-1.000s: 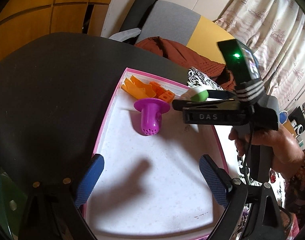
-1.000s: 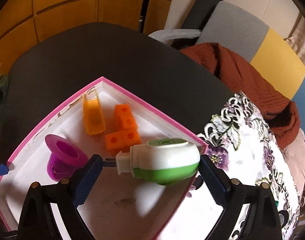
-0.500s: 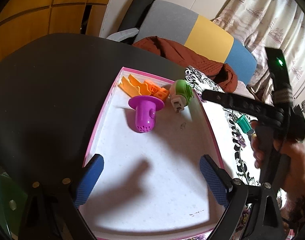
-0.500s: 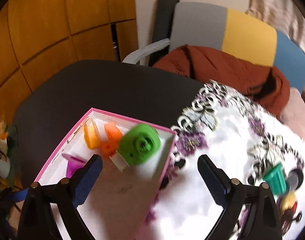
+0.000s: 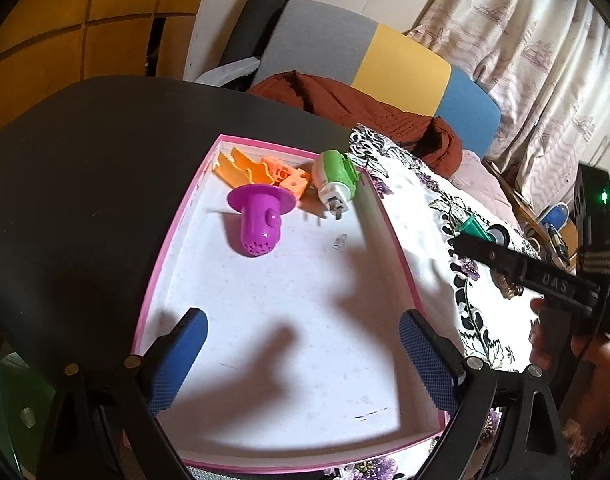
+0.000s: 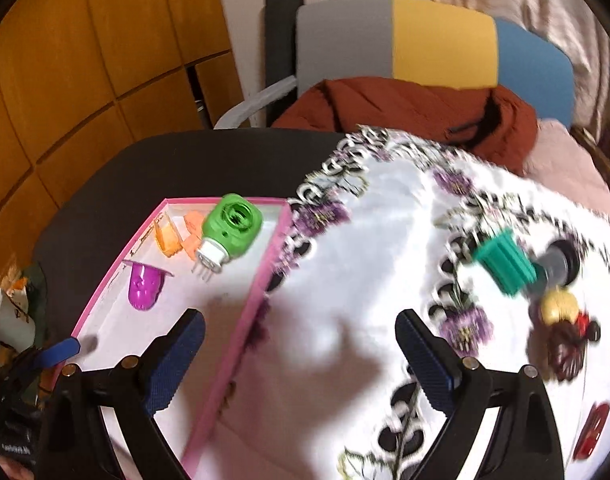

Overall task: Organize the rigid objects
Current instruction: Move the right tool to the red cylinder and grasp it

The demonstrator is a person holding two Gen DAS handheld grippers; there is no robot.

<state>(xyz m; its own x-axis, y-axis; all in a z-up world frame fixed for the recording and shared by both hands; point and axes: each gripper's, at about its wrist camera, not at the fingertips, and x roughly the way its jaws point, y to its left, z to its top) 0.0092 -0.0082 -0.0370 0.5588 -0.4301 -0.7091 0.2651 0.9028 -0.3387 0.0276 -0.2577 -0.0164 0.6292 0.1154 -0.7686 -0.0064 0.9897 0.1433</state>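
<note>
A pink-rimmed white tray (image 5: 173,240) lies on the dark table. In its far corner lie a green-and-white plug-in device (image 5: 335,178), orange blocks (image 5: 285,176), an orange clip piece (image 5: 235,168) and a purple funnel-shaped strainer (image 5: 259,216). The tray (image 6: 261,280), the device (image 6: 229,232) and the strainer (image 6: 145,286) also show in the right wrist view. My left gripper (image 5: 301,360) is open and empty over the tray's near half. My right gripper (image 6: 301,360) is open and empty above the floral cloth (image 6: 385,280), right of the tray.
On the floral cloth lie a teal ribbed piece (image 6: 505,262), a grey-black round part (image 6: 561,266), a yellow ball-like item (image 6: 559,306) and small dark and red items (image 6: 573,344). A brown garment (image 6: 405,108) and a multicoloured chair back (image 6: 433,44) stand behind the table.
My right gripper has let go of the green-and-white device, which now lies in the tray's far corner. The right gripper has opened and swung right, over the floral cloth. The left gripper stays put.
</note>
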